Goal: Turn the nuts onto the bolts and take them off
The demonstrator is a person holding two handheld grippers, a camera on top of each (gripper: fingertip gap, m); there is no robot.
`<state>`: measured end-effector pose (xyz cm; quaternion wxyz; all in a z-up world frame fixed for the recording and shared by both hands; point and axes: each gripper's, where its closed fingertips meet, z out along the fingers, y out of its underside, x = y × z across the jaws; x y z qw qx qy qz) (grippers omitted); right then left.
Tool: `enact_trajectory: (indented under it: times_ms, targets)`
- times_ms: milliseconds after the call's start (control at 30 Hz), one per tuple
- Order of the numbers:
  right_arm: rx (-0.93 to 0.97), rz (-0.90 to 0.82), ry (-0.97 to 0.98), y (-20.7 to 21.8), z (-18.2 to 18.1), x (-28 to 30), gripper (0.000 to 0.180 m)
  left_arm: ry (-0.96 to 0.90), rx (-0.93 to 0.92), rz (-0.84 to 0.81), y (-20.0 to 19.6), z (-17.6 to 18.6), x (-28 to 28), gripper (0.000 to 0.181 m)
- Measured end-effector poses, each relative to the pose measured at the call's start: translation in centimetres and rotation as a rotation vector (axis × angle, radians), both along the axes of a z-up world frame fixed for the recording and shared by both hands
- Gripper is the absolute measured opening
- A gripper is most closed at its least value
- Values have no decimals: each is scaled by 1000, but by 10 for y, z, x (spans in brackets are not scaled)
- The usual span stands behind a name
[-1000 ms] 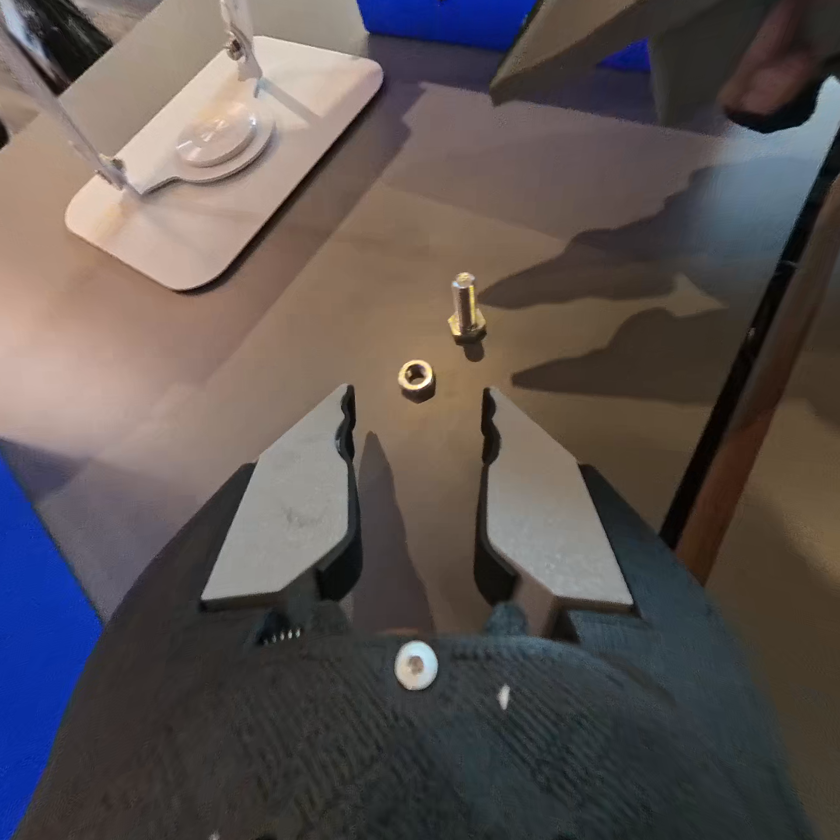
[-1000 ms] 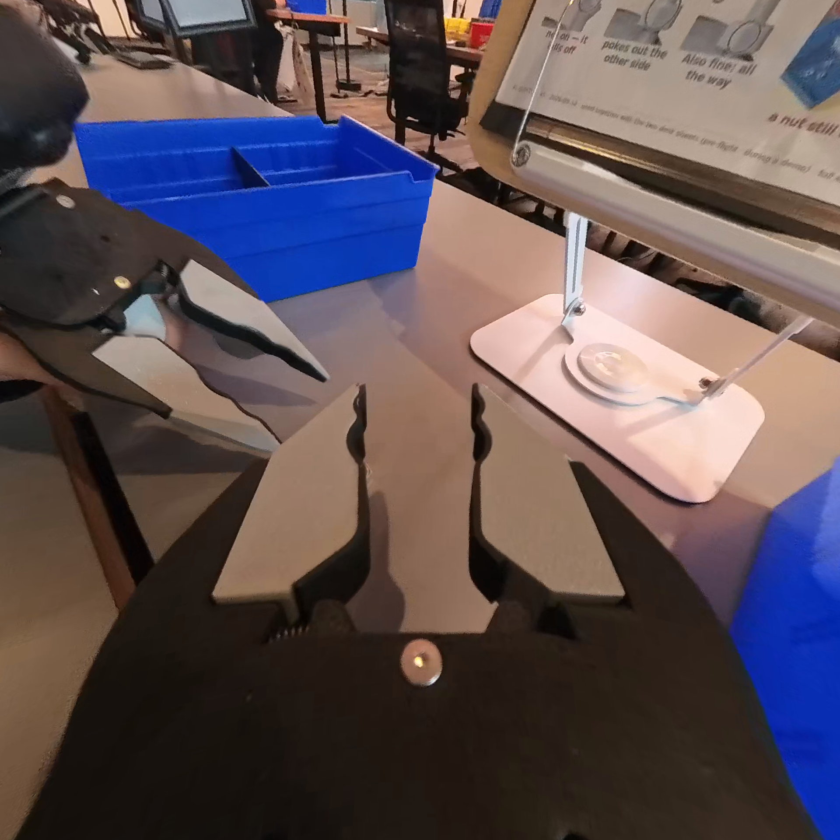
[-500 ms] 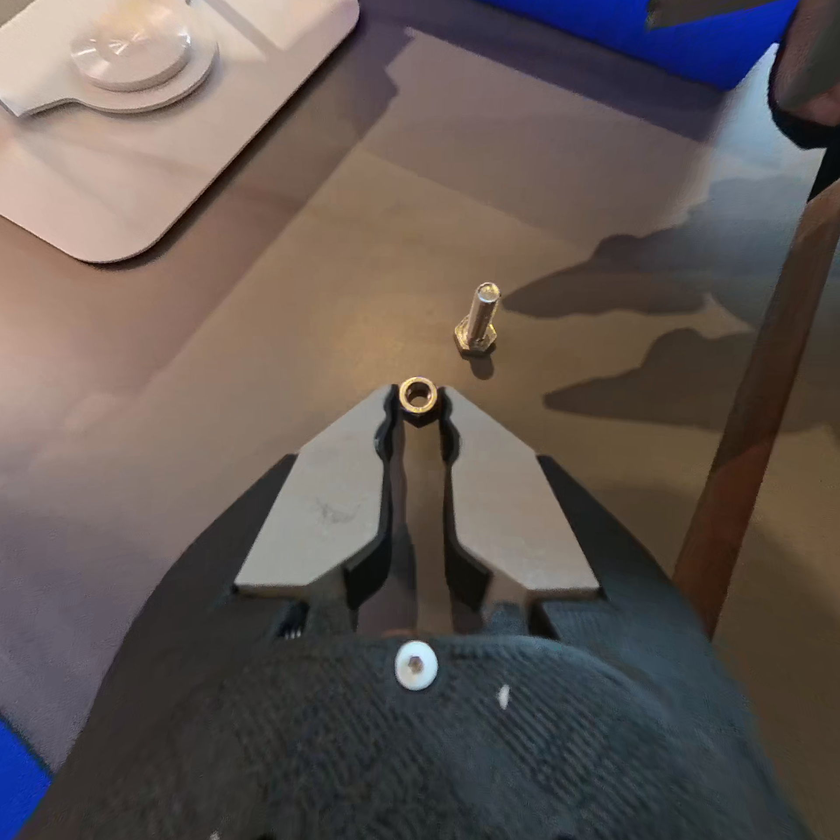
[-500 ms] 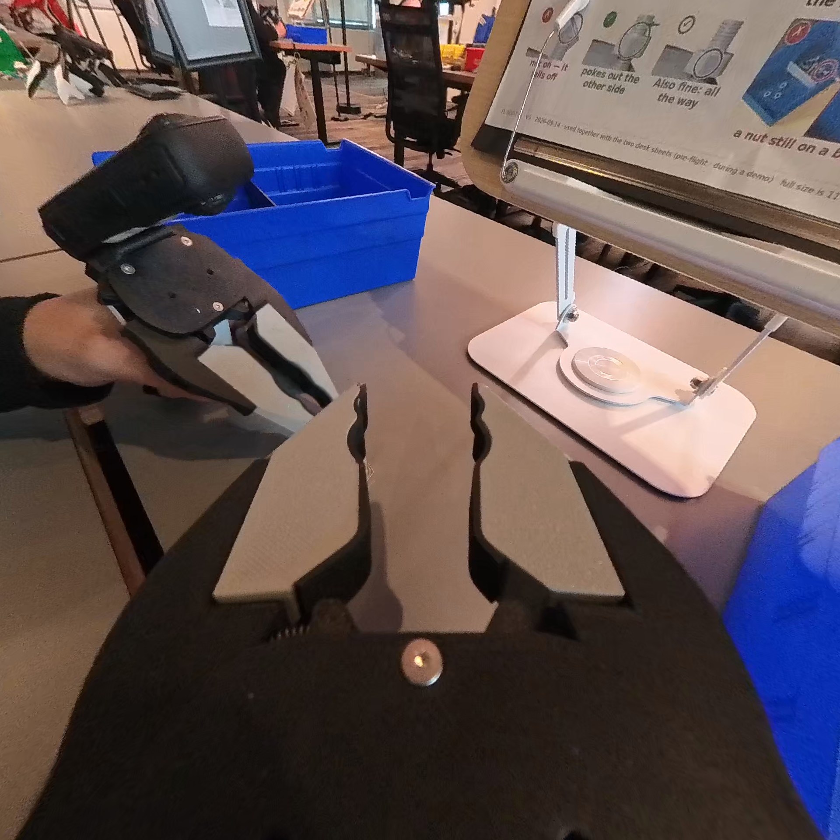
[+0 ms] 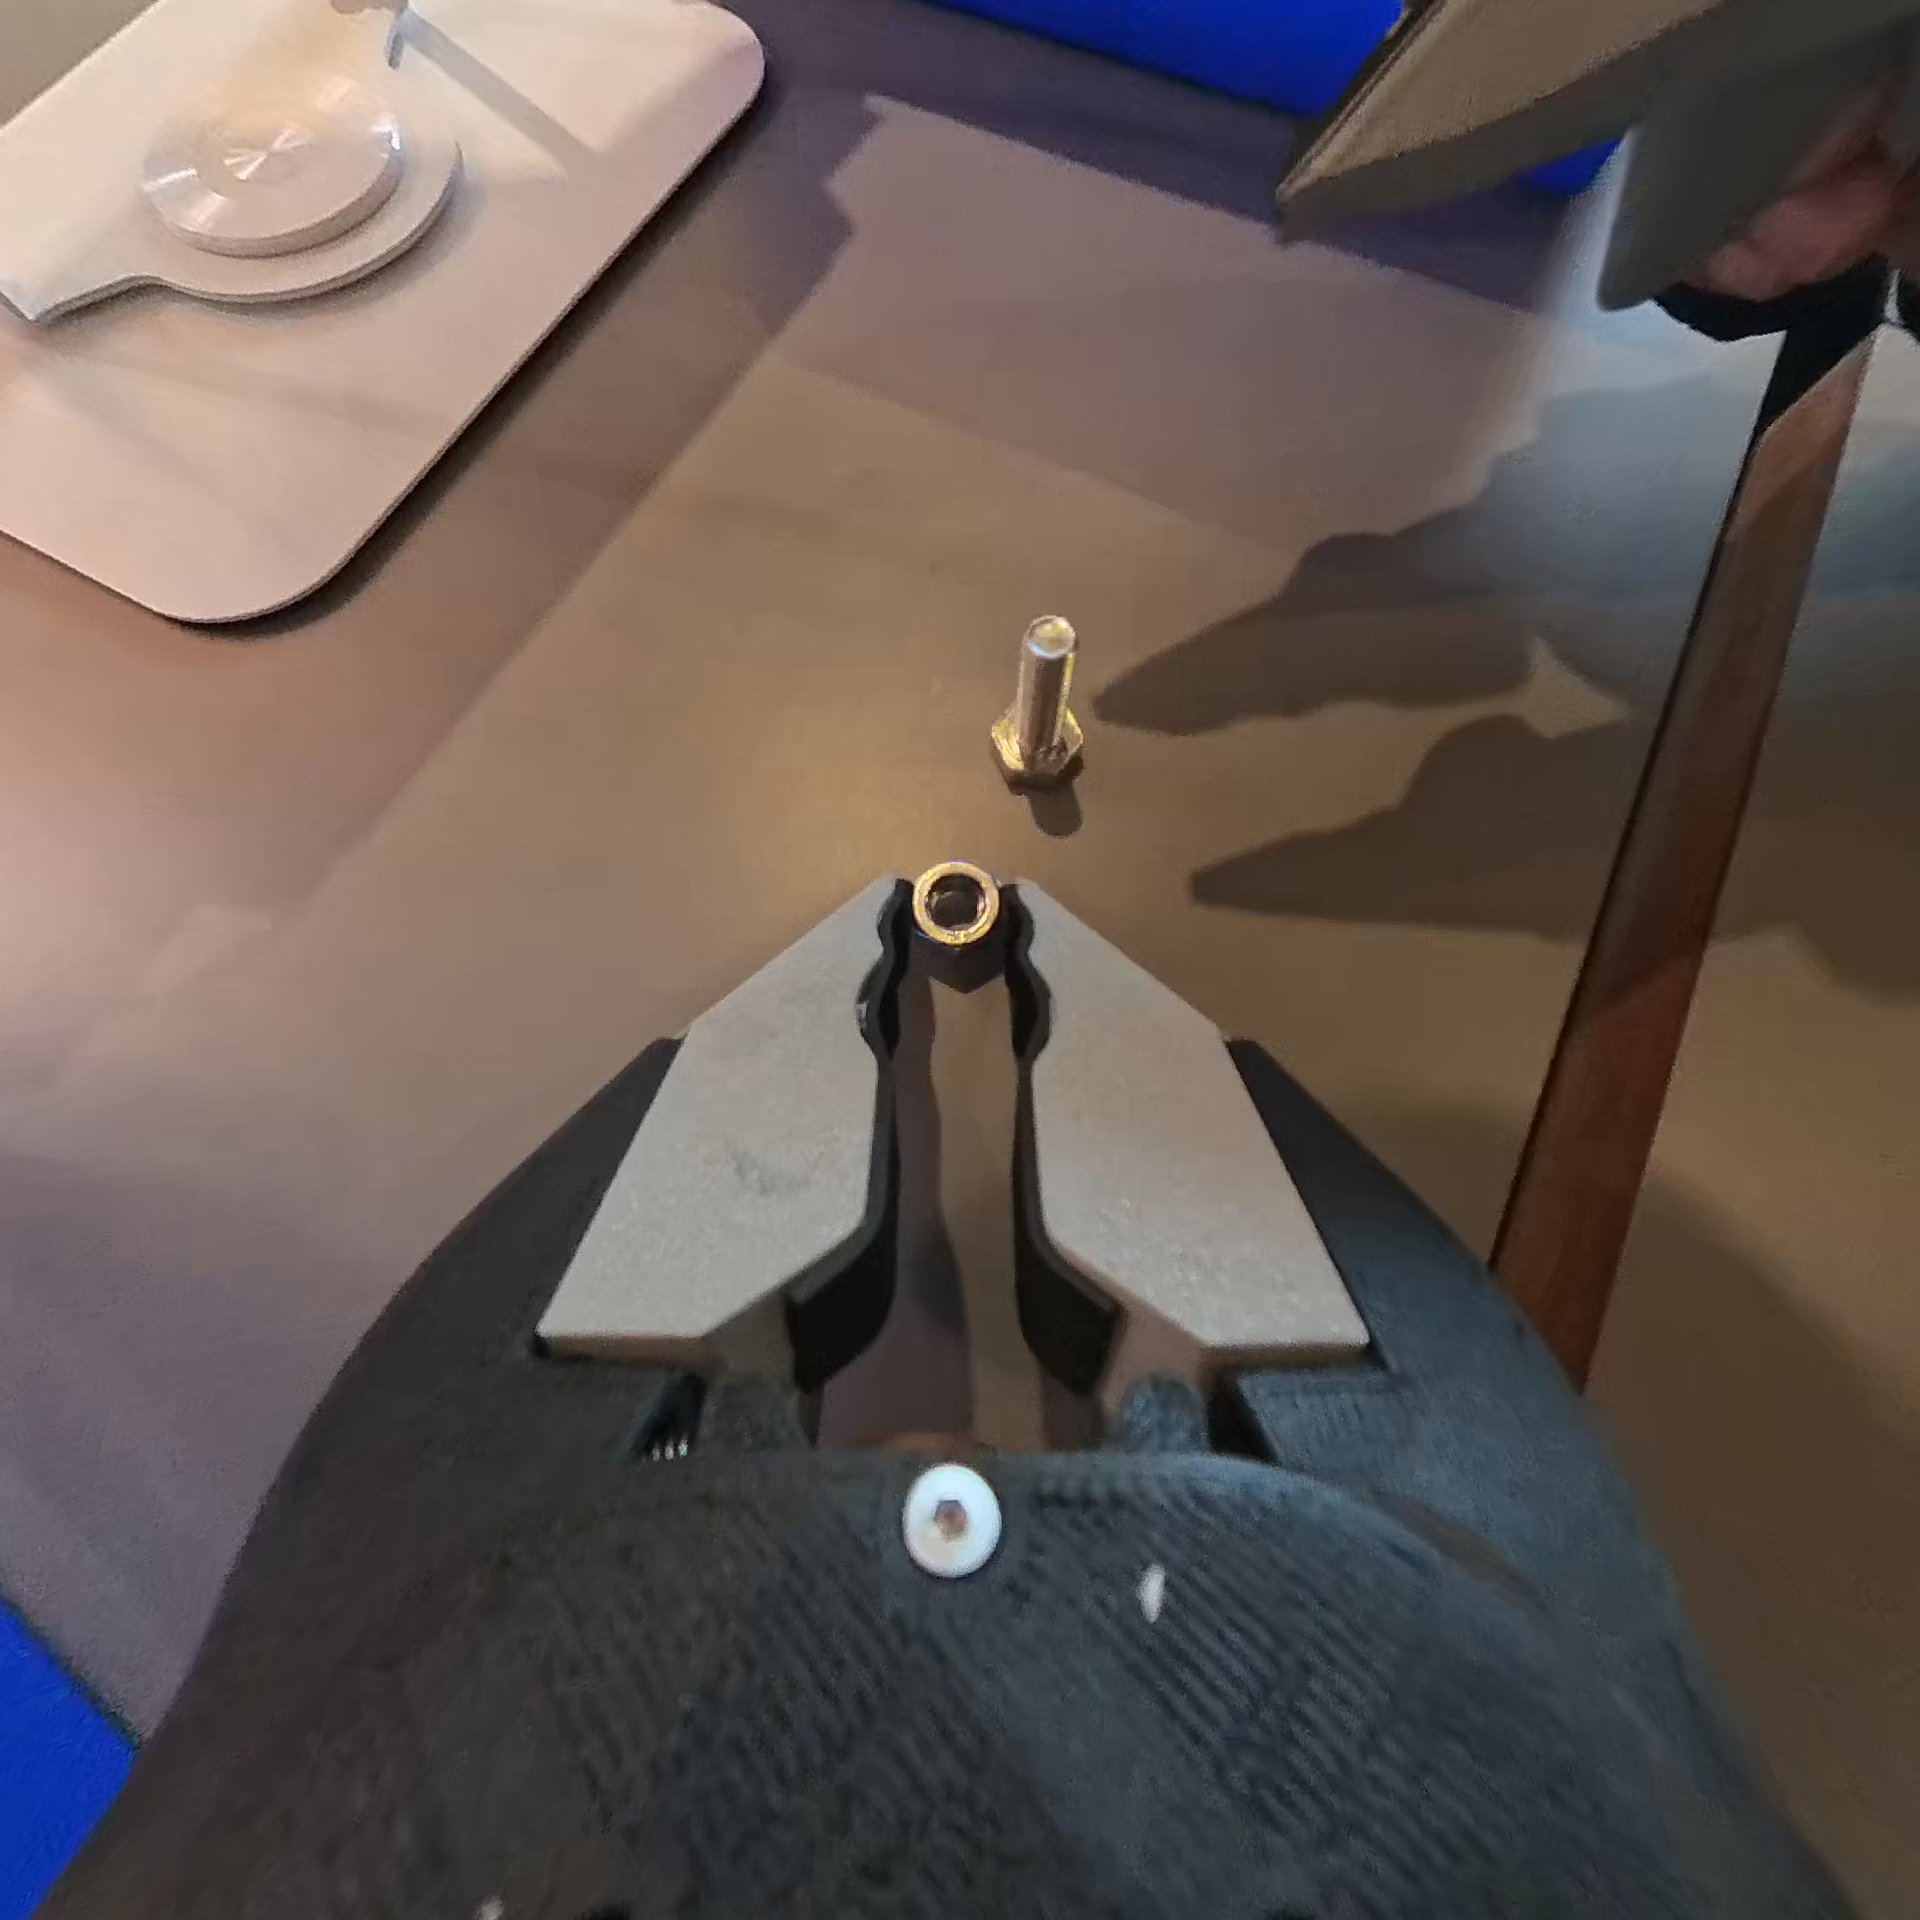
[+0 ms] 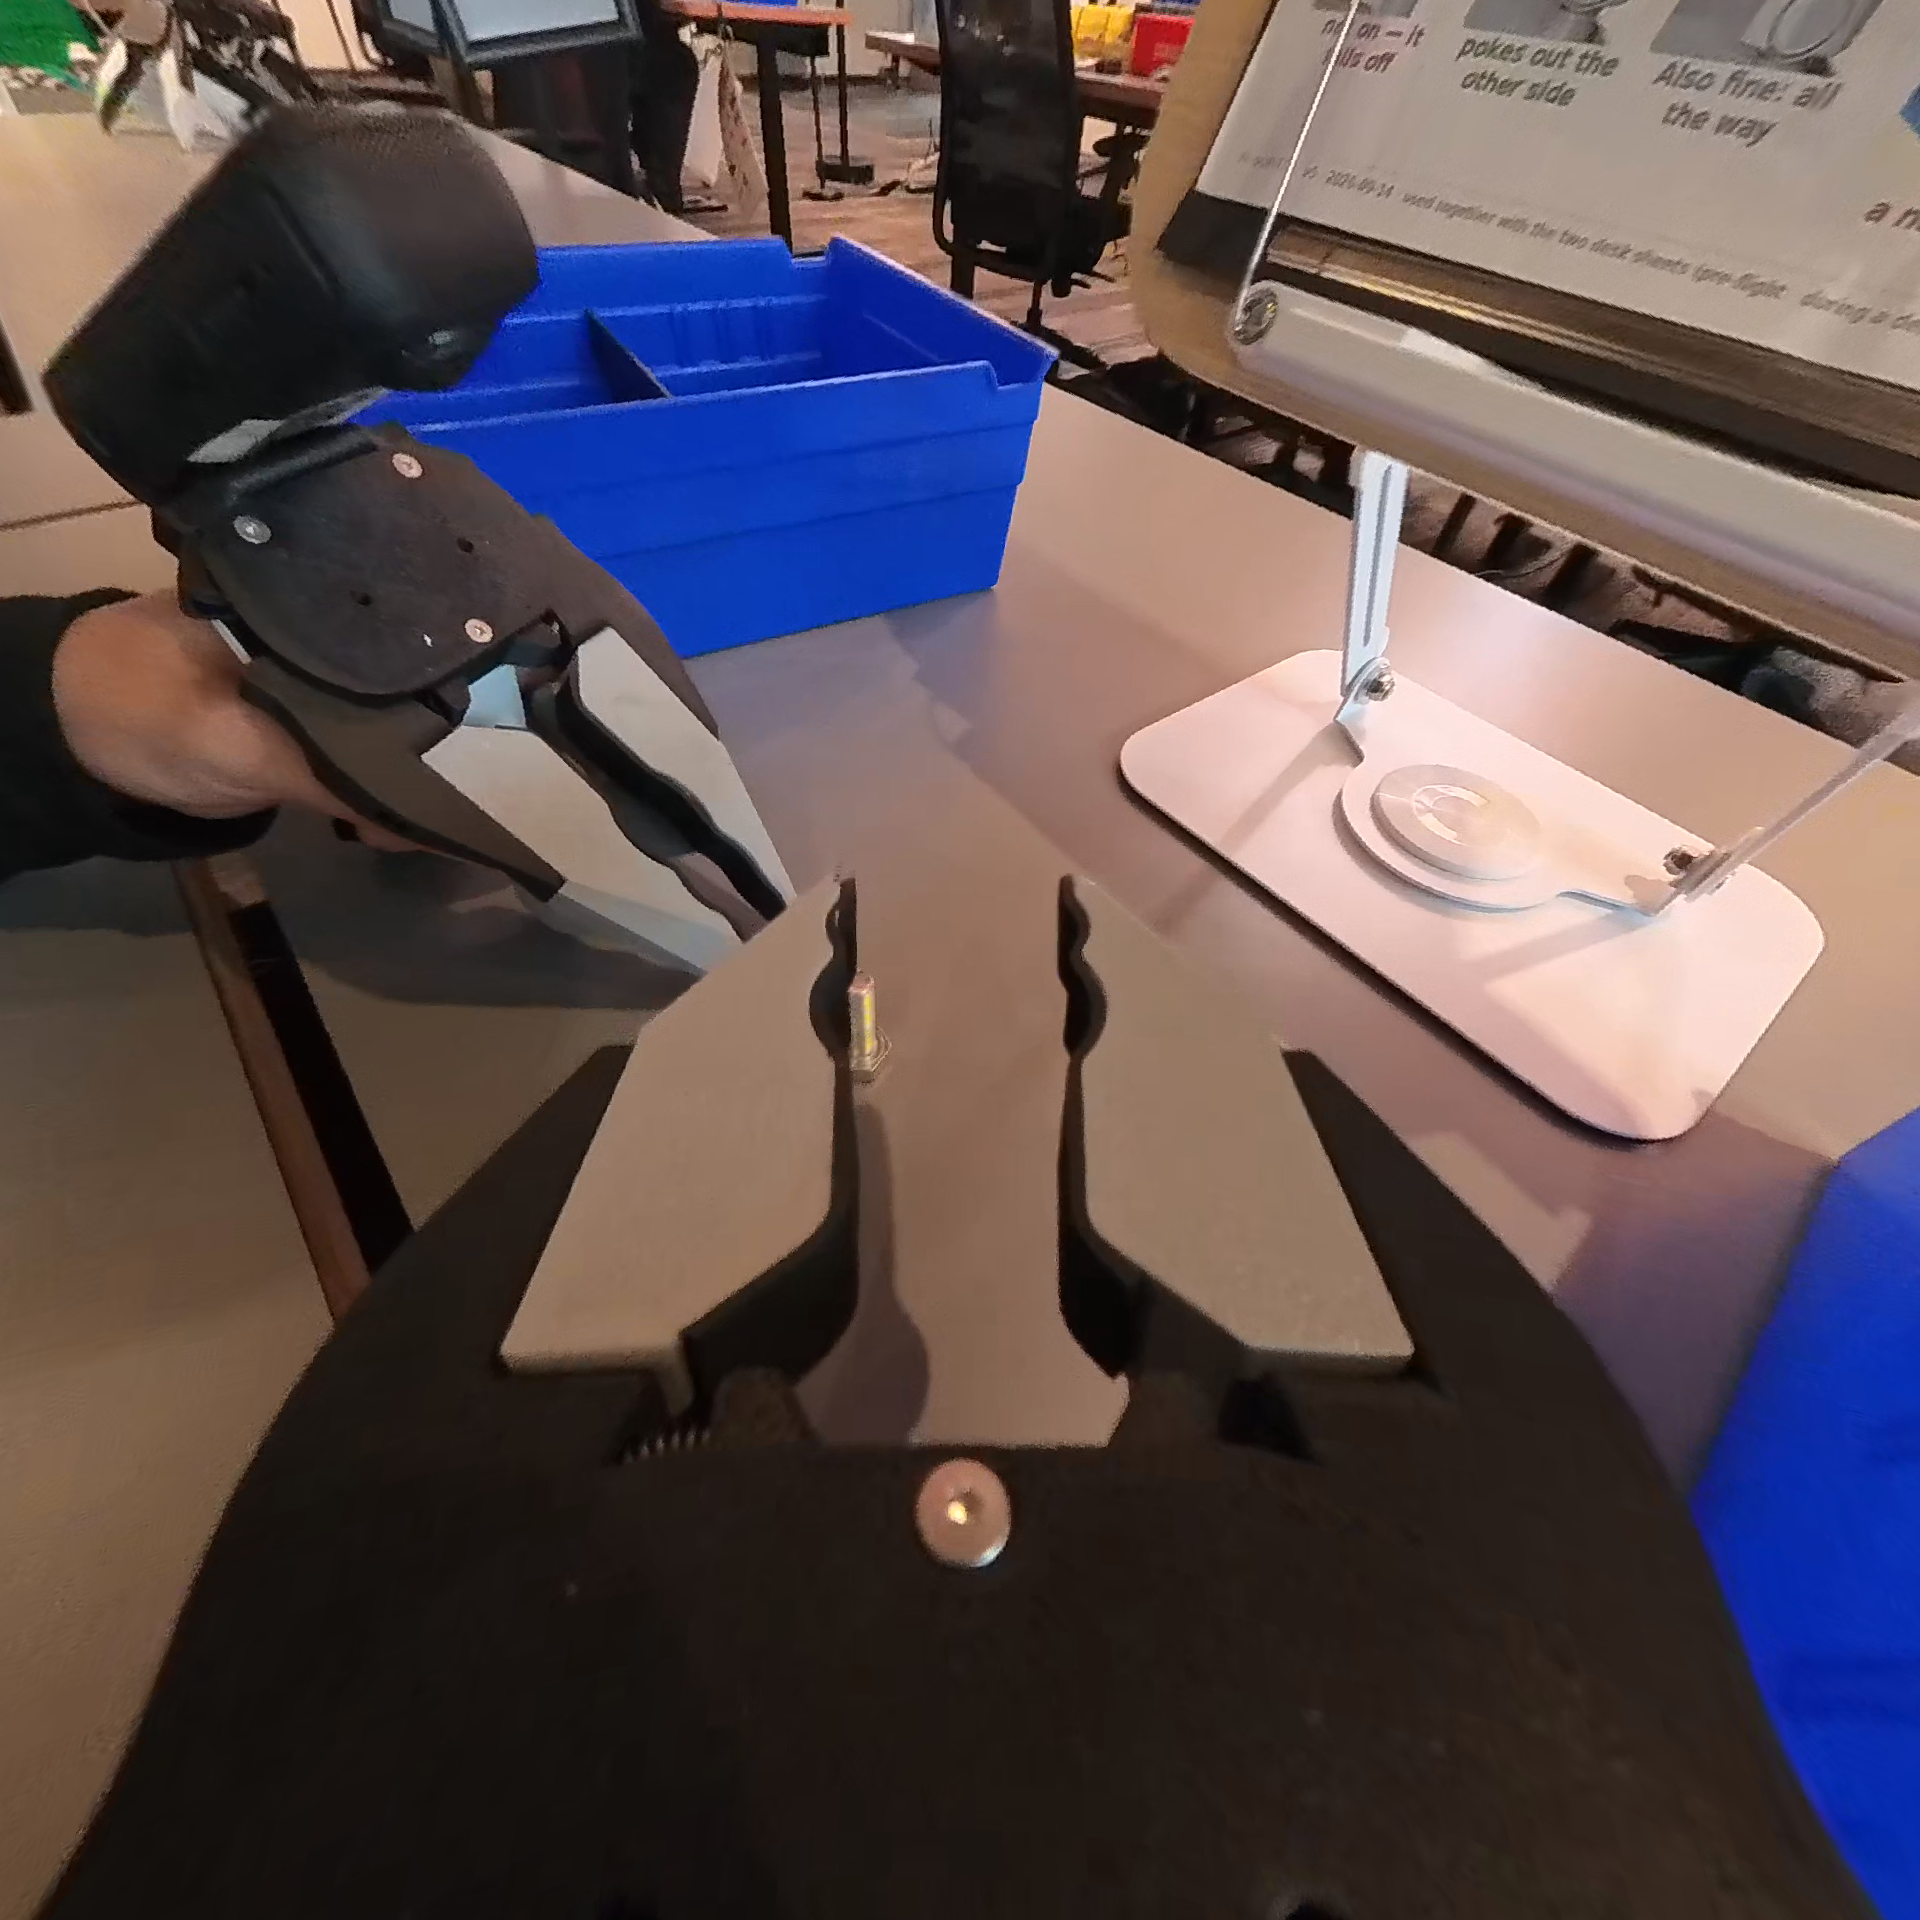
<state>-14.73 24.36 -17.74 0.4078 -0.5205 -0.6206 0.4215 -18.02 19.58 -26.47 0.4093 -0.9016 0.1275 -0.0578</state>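
Left gripper [image 5: 957,902] jaws tight on nut [image 5: 956,914]; right gripper [image 6: 954,904] jaws wide, half-hiding bolt [image 6: 864,1031].

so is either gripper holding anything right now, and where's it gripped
The left gripper pinches the nut across its outer sides at the fingertips. The right gripper is open and holds nothing.

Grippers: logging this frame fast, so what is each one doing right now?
Left gripper: shut on the small brass-coloured hex nut.
Right gripper: open, holding nothing; the upright silver hex-head bolt shows between its fingers.
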Motion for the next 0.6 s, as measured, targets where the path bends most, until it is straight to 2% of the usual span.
enact_trajectory:
  times_ms: [367,600]
  targets:
    - [94,27,-50,-7,-9,-1,30,-38,56,-62,-2,23,9,15]
    - [82,29,-41,-6,-7,1,30,25,57,-156,3,29,17,15]
